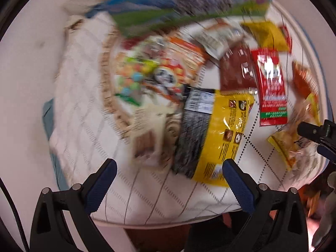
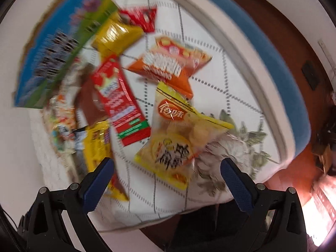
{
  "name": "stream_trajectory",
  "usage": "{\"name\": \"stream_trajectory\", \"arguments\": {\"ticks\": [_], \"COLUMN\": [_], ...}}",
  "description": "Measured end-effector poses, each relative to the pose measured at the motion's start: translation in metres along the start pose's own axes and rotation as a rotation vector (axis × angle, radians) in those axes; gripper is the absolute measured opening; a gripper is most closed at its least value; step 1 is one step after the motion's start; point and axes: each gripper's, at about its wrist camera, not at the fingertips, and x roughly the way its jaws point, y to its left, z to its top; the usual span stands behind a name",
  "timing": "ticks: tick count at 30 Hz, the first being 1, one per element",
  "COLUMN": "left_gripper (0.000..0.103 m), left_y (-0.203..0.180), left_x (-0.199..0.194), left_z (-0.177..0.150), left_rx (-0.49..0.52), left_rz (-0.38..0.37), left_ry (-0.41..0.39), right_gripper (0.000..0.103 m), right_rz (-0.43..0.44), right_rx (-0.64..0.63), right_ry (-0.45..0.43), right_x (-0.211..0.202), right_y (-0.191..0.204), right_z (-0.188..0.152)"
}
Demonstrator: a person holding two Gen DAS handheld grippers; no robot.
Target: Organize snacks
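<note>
Quilted white cloth point(image 1: 147, 199) carries the snacks, heaped mid-frame in both blurred views. Both the left gripper point(image 1: 169, 169) and right gripper point(image 2: 167, 168) are spread wide and hold nothing. A yellow-and-black packet point(image 1: 212, 134) lies just ahead of the left one, beside a woven basket point(image 1: 109, 96) full of packets at centre left. Only the right view shows the clear yellow crisp bag point(image 2: 178, 140) whole, an orange packet point(image 2: 168, 63) above it, and a red sachet point(image 2: 124, 105) to its left. A blue-green box point(image 2: 56, 48) fills the upper left.
</note>
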Motion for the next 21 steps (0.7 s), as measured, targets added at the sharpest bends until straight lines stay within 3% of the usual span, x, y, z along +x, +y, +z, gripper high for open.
{"name": "stream_trajectory", "arguments": {"ticks": [4, 5, 8, 9, 11, 12, 15, 17, 19, 21], "left_gripper": [0.103, 0.103, 0.103, 0.101, 0.080, 0.075, 0.073, 0.069, 0.067, 0.067], "left_y": [-0.028, -0.033, -0.046, -0.049, -0.053, -0.053, -0.046, -0.024, -0.002, 0.012], "left_x": [0.048, 0.055, 0.065, 0.065, 0.067, 0.069, 0.070, 0.074, 0.075, 0.077], "left_z": [0.025, 0.028, 0.035, 0.036, 0.036, 0.036, 0.032, 0.025, 0.017, 0.010], "left_rx": [0.147, 0.172, 0.232, 0.246, 0.256, 0.241, 0.164, 0.031, -0.128, -0.221], "left_rz": [0.003, 0.000, -0.051, -0.062, -0.101, -0.124, -0.149, -0.194, -0.285, -0.358], "left_ry": [0.086, 0.097, 0.093, 0.088, 0.114, 0.128, 0.142, 0.172, 0.205, 0.219], "right_gripper": [0.092, 0.084, 0.075, 0.073, 0.072, 0.071, 0.071, 0.071, 0.071, 0.071], "right_rz": [-0.056, -0.066, -0.098, -0.114, -0.146, -0.165, -0.232, -0.257, -0.280, -0.299], "right_rx": [0.006, -0.002, -0.089, -0.139, -0.228, -0.286, -0.447, -0.546, -0.651, -0.747], "right_ry": [0.028, 0.033, 0.038, 0.044, 0.061, 0.073, 0.097, 0.106, 0.094, 0.080], "right_x": [0.037, 0.041, 0.052, 0.053, 0.053, 0.053, 0.056, 0.059, 0.060, 0.061], "right_y": [0.002, 0.002, 0.005, 0.008, 0.017, 0.020, 0.032, 0.042, 0.054, 0.065], "right_z": [0.003, 0.003, -0.001, -0.002, -0.005, -0.008, -0.016, -0.026, -0.036, -0.046]}}
